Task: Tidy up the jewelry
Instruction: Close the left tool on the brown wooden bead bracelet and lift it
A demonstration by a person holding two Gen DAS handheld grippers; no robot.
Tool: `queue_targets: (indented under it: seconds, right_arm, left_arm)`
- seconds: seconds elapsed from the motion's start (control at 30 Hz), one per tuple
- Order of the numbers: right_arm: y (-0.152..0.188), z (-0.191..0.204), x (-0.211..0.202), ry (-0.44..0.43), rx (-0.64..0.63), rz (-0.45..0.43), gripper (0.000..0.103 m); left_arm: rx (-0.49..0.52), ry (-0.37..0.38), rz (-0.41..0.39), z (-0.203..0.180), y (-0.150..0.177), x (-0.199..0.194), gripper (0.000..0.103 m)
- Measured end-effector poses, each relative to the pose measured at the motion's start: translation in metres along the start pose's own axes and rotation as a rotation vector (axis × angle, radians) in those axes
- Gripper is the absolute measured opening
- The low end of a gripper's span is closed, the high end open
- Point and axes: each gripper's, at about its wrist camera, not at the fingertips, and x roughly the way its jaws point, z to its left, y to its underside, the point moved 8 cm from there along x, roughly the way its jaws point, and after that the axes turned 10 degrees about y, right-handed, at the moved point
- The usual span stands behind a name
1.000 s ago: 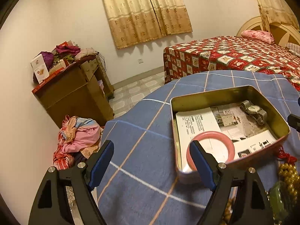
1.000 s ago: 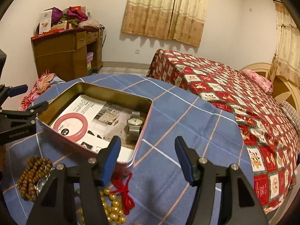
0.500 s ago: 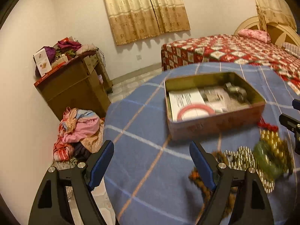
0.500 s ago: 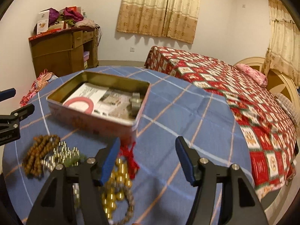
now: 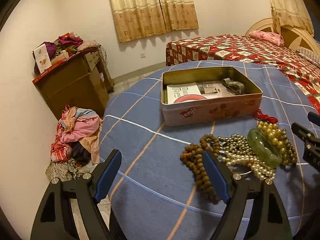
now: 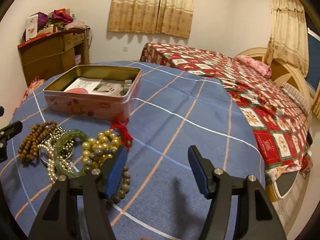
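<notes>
An open pink tin point(image 5: 210, 112) point(image 6: 90, 104) stands on the blue checked tablecloth point(image 5: 152, 144). Inside it lie a pink bangle point(image 5: 190, 98), a metal watch point(image 5: 234, 85) and printed paper. In front of the tin lies a heap of jewelry: brown wooden beads point(image 5: 197, 160) point(image 6: 35, 138), pearl strands point(image 5: 258, 167), a green jade bangle point(image 5: 264, 148) point(image 6: 62, 150), gold-coloured beads point(image 6: 100, 144) and a red tassel point(image 6: 123, 130). My left gripper point(image 5: 162, 178) hangs open over bare cloth, left of the heap. My right gripper point(image 6: 158, 170) is open too, empty, just right of the heap.
A bed point(image 6: 250, 84) with a red patterned cover stands beyond the table on the right. A brown cabinet point(image 5: 74, 84) piled with things stands by the wall, with a heap of clothes point(image 5: 78, 136) on the floor below it. The table's edge falls away near my left gripper.
Both grippers have drawn back from the tin toward the near side of the table and tipped lower. The jewelry heap has come into full view. Both stay open and empty.
</notes>
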Motion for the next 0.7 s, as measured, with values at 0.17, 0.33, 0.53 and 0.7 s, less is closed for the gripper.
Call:
queue_targets:
  seconds: [0.17, 0.33, 0.53, 0.7]
  right_arm:
    - [0.008, -0.002, 0.001, -0.007, 0.009, 0.015, 0.065]
    - [0.007, 0.000, 0.001, 0.001, -0.009, -0.001, 0.067]
    - [0.007, 0.001, 0.000, 0.004, -0.017, -0.006, 0.067]
    - [0.007, 0.000, 0.000, 0.001, -0.005, -0.002, 0.067]
  left_arm:
    - [-0.002, 0.044, 0.009, -0.012, 0.003, 0.002, 0.083]
    - [0.023, 0.070, 0.045, -0.024, 0.014, 0.013, 0.074]
    - [0.007, 0.159, 0.069, -0.030, 0.020, 0.021, 0.016]
    - [-0.015, 0.212, 0.025, -0.026, 0.010, 0.005, 0.013]
